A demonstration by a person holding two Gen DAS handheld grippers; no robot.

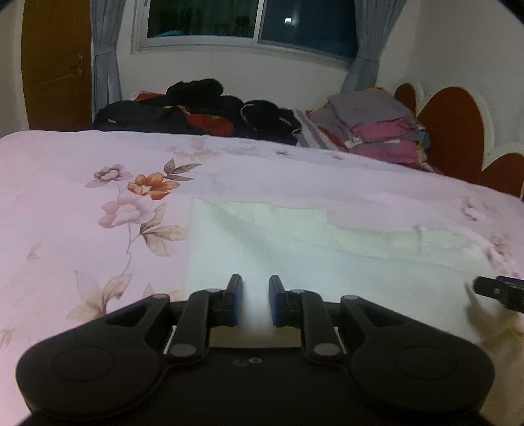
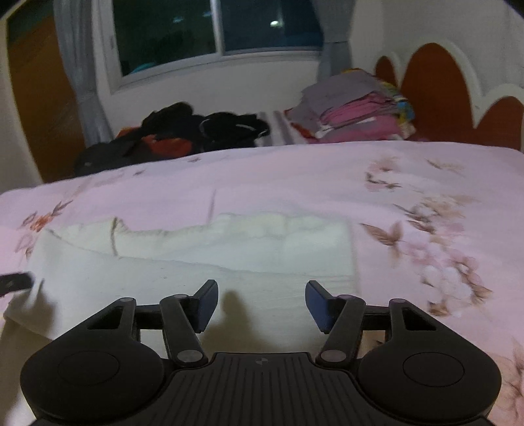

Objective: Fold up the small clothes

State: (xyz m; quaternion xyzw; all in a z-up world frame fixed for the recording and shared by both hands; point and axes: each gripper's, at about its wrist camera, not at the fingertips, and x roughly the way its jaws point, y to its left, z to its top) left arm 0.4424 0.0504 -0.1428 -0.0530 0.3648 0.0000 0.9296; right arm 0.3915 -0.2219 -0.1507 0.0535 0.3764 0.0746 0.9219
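My left hand-held gripper (image 1: 255,300) sits low over the near edge of a white garment (image 1: 327,262), its two fingers a little apart with bare cloth showing in the gap between them; nothing is pinched. The garment lies flat on the pink flowered bedsheet (image 1: 65,196), running ahead of this gripper and off to its right, with a creamy folded band across its far side. At the far right of this view I can see the tip of my right hand-held gripper (image 1: 501,290) near the garment's right edge.

From the right wrist, my right hand-held gripper (image 2: 261,303) has its fingers spread wide, again with nothing between them. The white garment (image 2: 196,262) lies directly ahead of it and stretches to its left; the garment's right edge runs just ahead of the right finger. The bedsheet (image 2: 425,183) continues to the right, printed with pale blossoms. The left gripper's tip (image 2: 16,281) pokes in at the far left, by the garment's corner.

Well beyond both grippers, at the far side of the bed, lies a heap of dark clothes (image 1: 203,111) with some red in it, and to its right a folded stack of grey and pink clothes (image 1: 376,127) beside the red scalloped headboard (image 1: 452,127). A window (image 1: 249,19) with curtains fills the wall behind.
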